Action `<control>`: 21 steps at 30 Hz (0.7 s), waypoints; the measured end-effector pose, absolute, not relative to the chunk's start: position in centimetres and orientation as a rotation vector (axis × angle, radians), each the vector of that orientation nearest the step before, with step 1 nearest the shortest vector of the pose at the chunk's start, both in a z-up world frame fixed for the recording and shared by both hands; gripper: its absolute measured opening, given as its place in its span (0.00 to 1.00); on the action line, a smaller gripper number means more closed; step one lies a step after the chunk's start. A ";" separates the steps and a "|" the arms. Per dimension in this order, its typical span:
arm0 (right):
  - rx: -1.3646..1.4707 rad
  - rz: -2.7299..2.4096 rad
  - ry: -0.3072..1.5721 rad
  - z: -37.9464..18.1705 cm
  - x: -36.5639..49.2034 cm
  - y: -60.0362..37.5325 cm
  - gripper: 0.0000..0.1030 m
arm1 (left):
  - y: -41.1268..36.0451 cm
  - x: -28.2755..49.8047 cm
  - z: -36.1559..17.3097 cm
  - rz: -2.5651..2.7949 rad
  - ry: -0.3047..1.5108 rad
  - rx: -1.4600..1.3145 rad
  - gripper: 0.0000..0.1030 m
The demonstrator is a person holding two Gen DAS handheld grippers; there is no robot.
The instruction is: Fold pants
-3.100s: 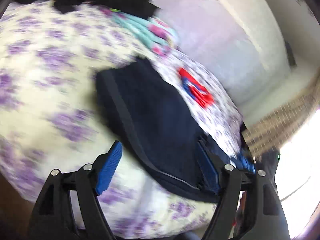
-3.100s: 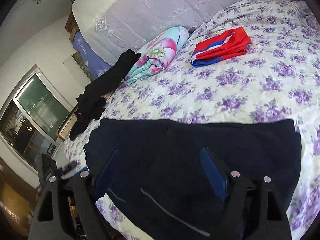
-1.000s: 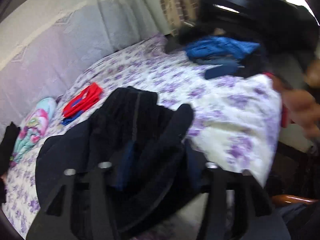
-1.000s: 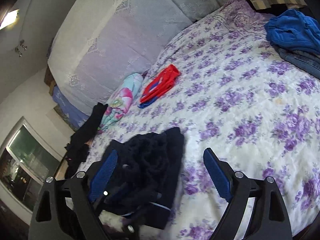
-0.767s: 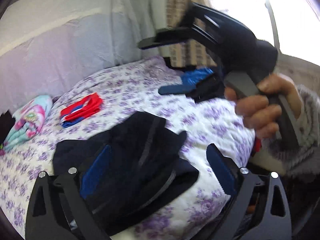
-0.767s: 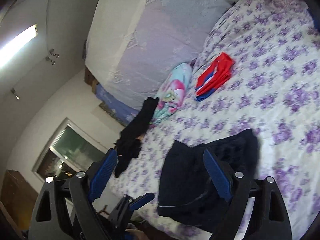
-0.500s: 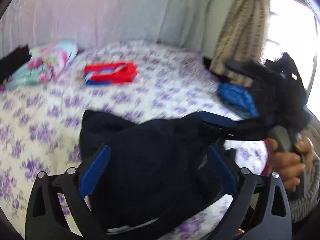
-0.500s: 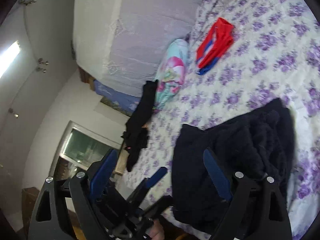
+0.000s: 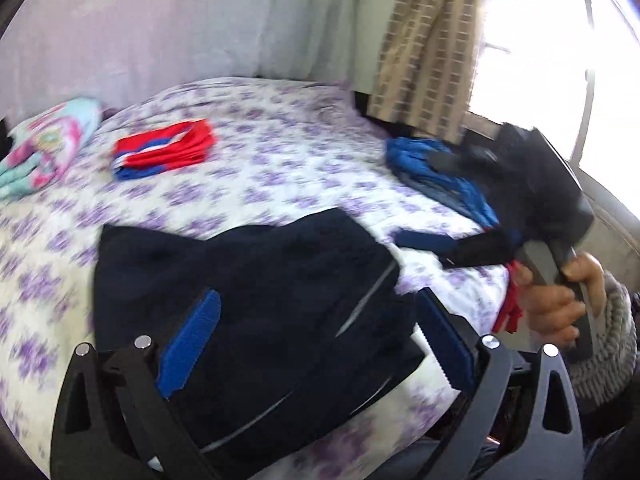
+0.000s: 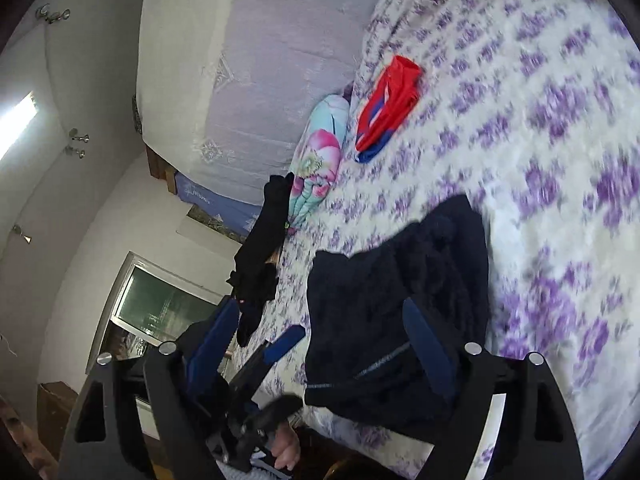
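Left wrist: we look from the bed's point(image 9: 280, 168) near edge, angled down, close over the dark pants point(image 9: 256, 292), facing the curtain point(image 9: 428, 48).
Right wrist: we look rolled sideways, close, toward the headboard cover point(image 10: 248, 80).
Shared: pants point(image 10: 400, 300), red garment point(image 9: 164, 152) point(image 10: 388, 104), pillow point(image 9: 44, 144) point(image 10: 320, 156).

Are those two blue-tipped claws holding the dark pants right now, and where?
Neither: the left gripper and right gripper are open, and the pants lie loose.

Dark navy pants point(image 9: 256, 304) with a thin grey stripe lie on a white bedspread point(image 9: 280, 176) printed with purple flowers. Farther off sit a red-and-blue folded garment point(image 9: 162, 154), a turquoise-and-pink floral pillow point(image 9: 48, 140) and a bright blue clothes pile point(image 9: 436, 172).
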State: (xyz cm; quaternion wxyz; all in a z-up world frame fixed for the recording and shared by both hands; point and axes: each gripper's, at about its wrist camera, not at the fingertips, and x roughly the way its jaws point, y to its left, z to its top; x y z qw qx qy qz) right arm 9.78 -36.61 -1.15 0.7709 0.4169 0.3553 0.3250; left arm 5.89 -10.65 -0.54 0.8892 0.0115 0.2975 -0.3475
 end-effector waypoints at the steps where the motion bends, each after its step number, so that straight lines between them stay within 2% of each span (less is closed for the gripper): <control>1: 0.921 0.707 0.782 -1.0 10.8 -37.1 0.82 | -11.9 6.0 -0.6 -0.765 0.623 0.033 0.93; 6: 1.010 0.717 0.990 -4.1 14.5 -37.3 0.82 | -16.1 7.2 -4.2 -0.865 0.729 0.036 0.93; 8: 1.011 0.783 1.033 -4.6 15.7 -36.7 0.83 | -16.3 6.4 -5.5 -0.856 0.709 0.046 0.93; 9: 1.000 0.816 1.065 -4.7 16.5 -36.3 0.88 | -16.5 5.8 -5.8 -0.851 0.699 0.076 0.93; 13: 0.917 0.850 1.174 -5.2 18.8 -34.5 0.92 | -16.2 5.6 -6.4 -0.865 0.708 0.083 0.93; 21: 0.789 0.888 1.114 -1.5 19.5 -34.9 0.92 | -15.6 5.1 -6.0 -0.877 0.689 0.047 0.93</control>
